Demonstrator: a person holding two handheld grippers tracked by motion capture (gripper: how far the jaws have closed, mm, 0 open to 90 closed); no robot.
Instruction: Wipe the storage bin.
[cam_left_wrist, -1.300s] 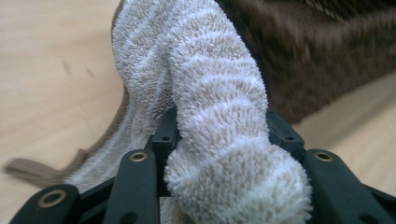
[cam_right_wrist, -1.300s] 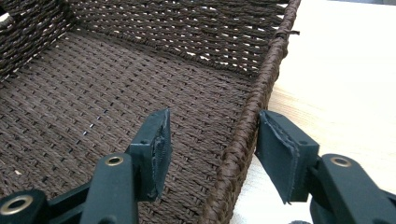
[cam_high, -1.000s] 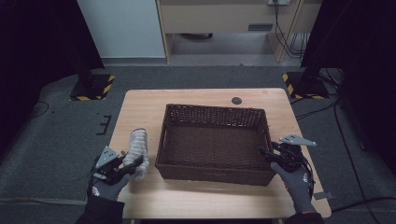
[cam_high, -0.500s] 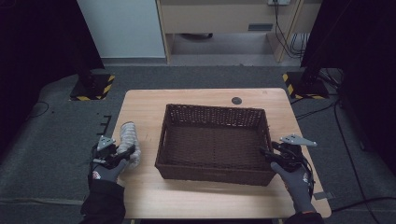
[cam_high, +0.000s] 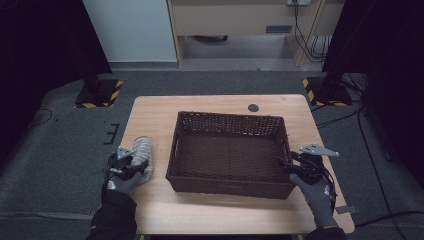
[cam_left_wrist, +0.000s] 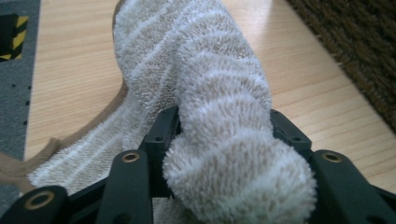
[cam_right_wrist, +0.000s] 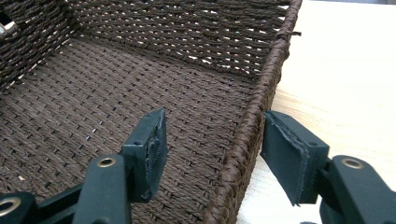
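A fluffy cream-and-tan striped sock (cam_high: 141, 152) lies rolled on the wooden table (cam_high: 150, 110), left of the dark wicker basket (cam_high: 227, 118). My left gripper (cam_high: 131, 162) holds its near end. In the left gripper view the sock (cam_left_wrist: 210, 93) fills the gap of my left gripper (cam_left_wrist: 224, 126), both pads touching it; the jaws have just been opening. My right gripper (cam_high: 285, 164) is at the basket's right wall. In the right gripper view my right gripper (cam_right_wrist: 212, 135) straddles the basket rim (cam_right_wrist: 261, 98), jaws apart and clear of it, having opened a little.
A small black round disc (cam_high: 253, 107) sits on the table behind the basket. Black stands with yellow-striped feet (cam_high: 97, 95) flank the table on the grey floor. The basket's inside holds nothing.
My left hand has brought the sock down from a raised, upright pose to lie on the table left of the basket. The right hand has stayed at the basket's wall.
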